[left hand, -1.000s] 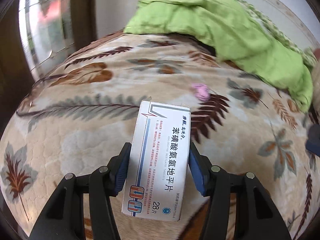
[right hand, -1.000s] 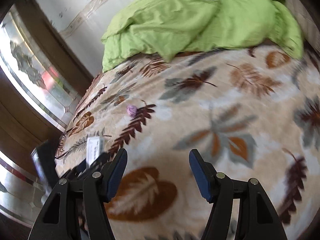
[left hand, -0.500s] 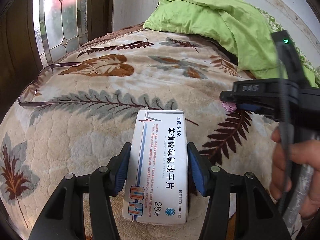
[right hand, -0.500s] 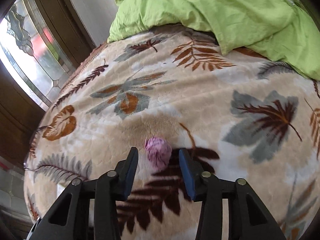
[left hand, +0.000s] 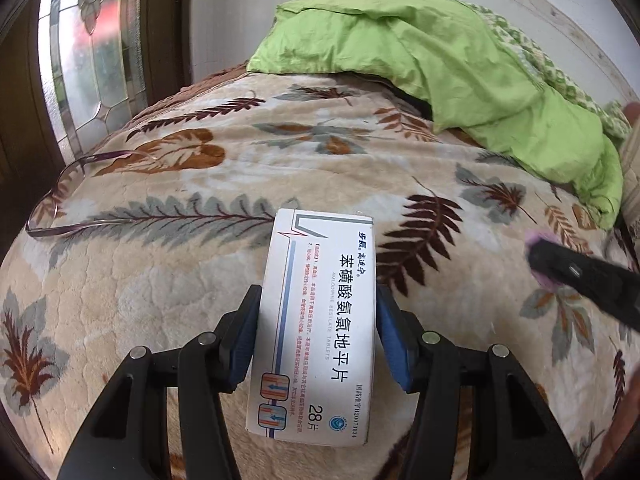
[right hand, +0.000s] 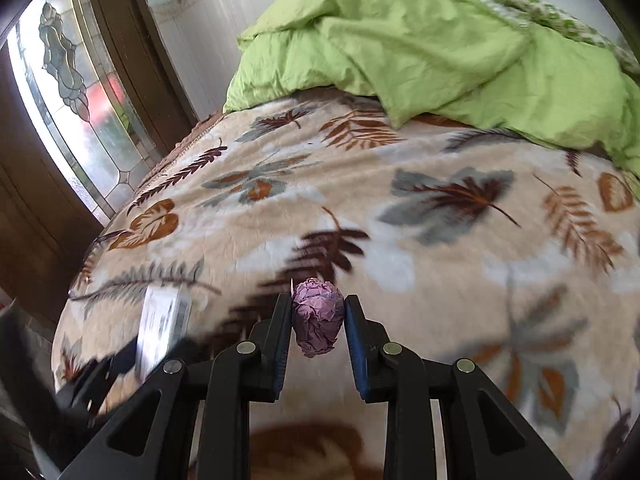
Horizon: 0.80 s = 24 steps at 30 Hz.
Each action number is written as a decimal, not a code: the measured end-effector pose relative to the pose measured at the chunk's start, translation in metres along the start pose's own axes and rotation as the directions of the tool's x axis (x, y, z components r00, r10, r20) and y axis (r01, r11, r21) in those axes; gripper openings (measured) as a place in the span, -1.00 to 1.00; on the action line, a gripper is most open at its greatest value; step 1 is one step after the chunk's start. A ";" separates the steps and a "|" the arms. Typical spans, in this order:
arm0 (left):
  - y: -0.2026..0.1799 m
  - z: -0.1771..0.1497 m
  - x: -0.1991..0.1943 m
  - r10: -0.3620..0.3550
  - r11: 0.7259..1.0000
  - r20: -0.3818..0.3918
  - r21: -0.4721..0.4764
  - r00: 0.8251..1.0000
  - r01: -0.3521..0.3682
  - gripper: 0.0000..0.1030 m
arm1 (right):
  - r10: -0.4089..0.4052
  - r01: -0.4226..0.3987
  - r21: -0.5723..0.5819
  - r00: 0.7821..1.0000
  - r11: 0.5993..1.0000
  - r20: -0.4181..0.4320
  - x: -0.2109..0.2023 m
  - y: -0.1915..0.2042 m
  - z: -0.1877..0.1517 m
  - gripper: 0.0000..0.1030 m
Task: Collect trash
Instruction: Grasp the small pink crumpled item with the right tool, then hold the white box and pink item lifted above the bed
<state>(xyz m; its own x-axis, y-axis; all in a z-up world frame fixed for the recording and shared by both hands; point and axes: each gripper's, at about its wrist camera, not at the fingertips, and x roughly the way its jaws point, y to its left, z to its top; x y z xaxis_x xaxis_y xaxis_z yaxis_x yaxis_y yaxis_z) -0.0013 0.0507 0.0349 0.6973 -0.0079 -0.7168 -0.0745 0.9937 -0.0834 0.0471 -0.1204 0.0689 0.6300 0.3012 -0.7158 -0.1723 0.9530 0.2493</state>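
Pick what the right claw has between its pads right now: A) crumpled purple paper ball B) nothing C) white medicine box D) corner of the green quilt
A. In the right wrist view the right claw is shut on the crumpled purple paper ball, both pads pressing its sides; the white medicine box sits in the left claw instead.

A beige blanket (right hand: 400,208) is patterned with brown and grey leaves; a green quilt (right hand: 420,48), a white medicine box (left hand: 320,320) and a purple paper ball (right hand: 318,316) are seen.
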 end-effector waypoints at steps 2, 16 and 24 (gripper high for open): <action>-0.009 -0.004 -0.004 -0.007 1.000 -0.006 0.030 1.000 0.007 0.05 | -0.006 0.005 0.025 1.000 1.000 0.011 -0.024 -0.009 -0.018 -0.46; -0.064 -0.059 -0.096 -0.086 0.959 -0.005 0.272 0.996 0.084 0.05 | -0.040 0.027 0.217 0.998 0.976 0.055 -0.165 -0.057 -0.129 -0.46; -0.080 -0.068 -0.143 -0.124 0.934 0.033 0.341 0.992 0.106 0.05 | -0.006 -0.021 0.286 0.996 0.958 0.094 -0.201 -0.062 -0.152 -0.46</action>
<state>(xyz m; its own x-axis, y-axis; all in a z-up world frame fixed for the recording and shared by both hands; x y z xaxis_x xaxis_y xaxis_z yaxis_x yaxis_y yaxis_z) -0.1442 -0.0355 0.0970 0.7243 -0.1277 -0.6775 0.2474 0.9654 0.0825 -0.1835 -0.2348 0.0981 0.6993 0.2908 -0.6531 0.0384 0.8969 0.4405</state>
